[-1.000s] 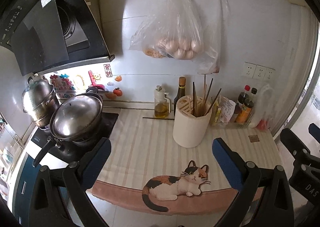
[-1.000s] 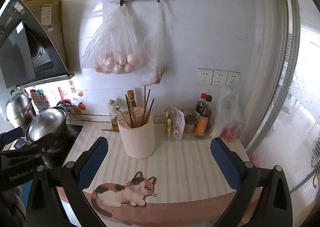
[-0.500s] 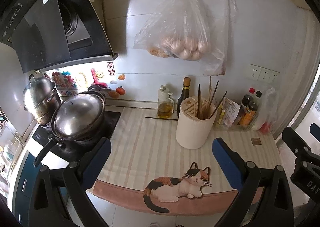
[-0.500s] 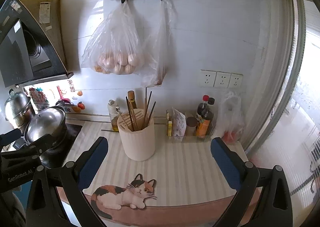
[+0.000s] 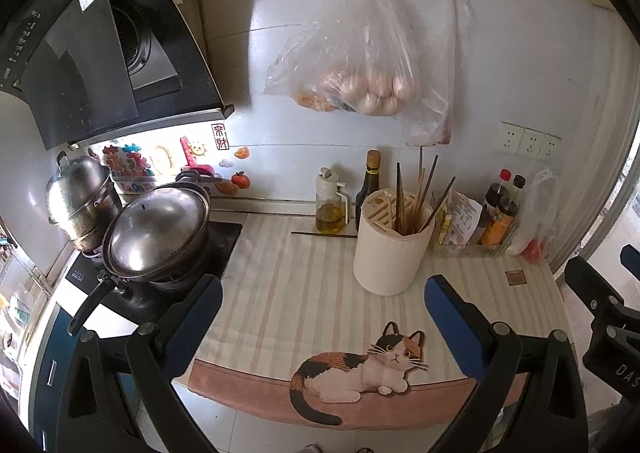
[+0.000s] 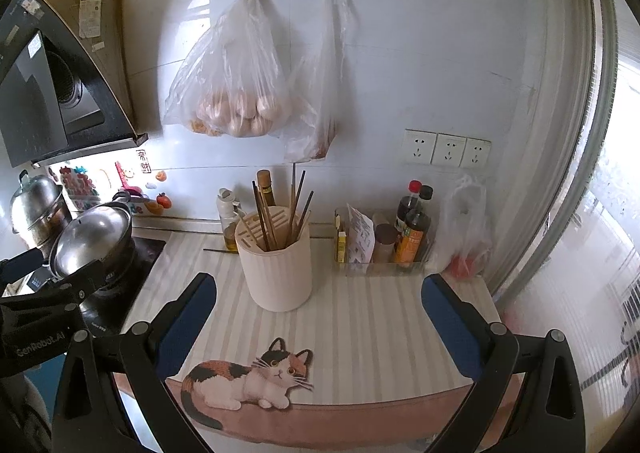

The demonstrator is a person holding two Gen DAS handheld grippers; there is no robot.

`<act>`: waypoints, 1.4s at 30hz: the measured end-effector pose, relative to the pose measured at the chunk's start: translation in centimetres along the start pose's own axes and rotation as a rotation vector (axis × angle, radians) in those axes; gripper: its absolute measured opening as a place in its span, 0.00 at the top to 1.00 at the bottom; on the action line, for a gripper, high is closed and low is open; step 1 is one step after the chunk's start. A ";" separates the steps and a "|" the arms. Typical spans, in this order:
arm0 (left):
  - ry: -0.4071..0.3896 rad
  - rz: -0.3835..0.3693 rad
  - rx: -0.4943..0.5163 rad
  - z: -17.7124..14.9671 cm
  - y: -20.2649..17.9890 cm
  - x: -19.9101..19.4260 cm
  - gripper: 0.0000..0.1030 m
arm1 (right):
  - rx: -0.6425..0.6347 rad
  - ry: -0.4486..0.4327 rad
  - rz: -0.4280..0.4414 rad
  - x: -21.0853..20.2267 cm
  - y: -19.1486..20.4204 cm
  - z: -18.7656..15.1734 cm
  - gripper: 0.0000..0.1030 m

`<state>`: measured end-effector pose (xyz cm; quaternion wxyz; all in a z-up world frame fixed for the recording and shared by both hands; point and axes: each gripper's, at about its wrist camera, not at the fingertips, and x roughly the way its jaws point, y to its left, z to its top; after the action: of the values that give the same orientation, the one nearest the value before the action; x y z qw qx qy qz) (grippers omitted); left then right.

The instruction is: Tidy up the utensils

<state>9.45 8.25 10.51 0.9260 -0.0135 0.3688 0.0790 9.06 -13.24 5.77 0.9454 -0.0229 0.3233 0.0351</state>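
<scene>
Hovering wide apart and empty, the left hand-held gripper (image 5: pixel 322 309) and right hand-held gripper (image 6: pixel 318 307) have edged back slightly; one dark loose chopstick (image 5: pixel 324 234) lies on the desk (image 5: pixel 304 293) behind the cream cylindrical utensil holder (image 5: pixel 390 249), not yet collected.

A lidded wok (image 5: pixel 158 229) sits on the stove — oil bottle (image 5: pixel 330 202) near the wall.
</scene>
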 end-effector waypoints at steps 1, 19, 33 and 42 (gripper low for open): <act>0.001 -0.002 0.001 -0.1 0.0 0.0 0.00 | 0.000 0.000 0.001 0.0 0.0 0.0 0.00; 0.004 -0.024 0.003 -0.2 -0.4 -0.2 0.00 | -0.018 0.003 -0.009 0.0 0.3 -0.3 0.00; 0.000 -0.027 0.003 -0.2 -0.5 -0.3 0.00 | -0.021 0.004 -0.006 0.1 0.2 -0.4 0.00; 0.000 -0.025 0.002 -0.1 -0.5 -0.3 0.00 | -0.022 0.006 -0.005 0.1 0.3 -0.2 0.00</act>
<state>9.25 7.76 10.60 0.9270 -0.0172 0.3686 0.0671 8.95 -12.91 5.55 0.9442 -0.0341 0.3256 0.0364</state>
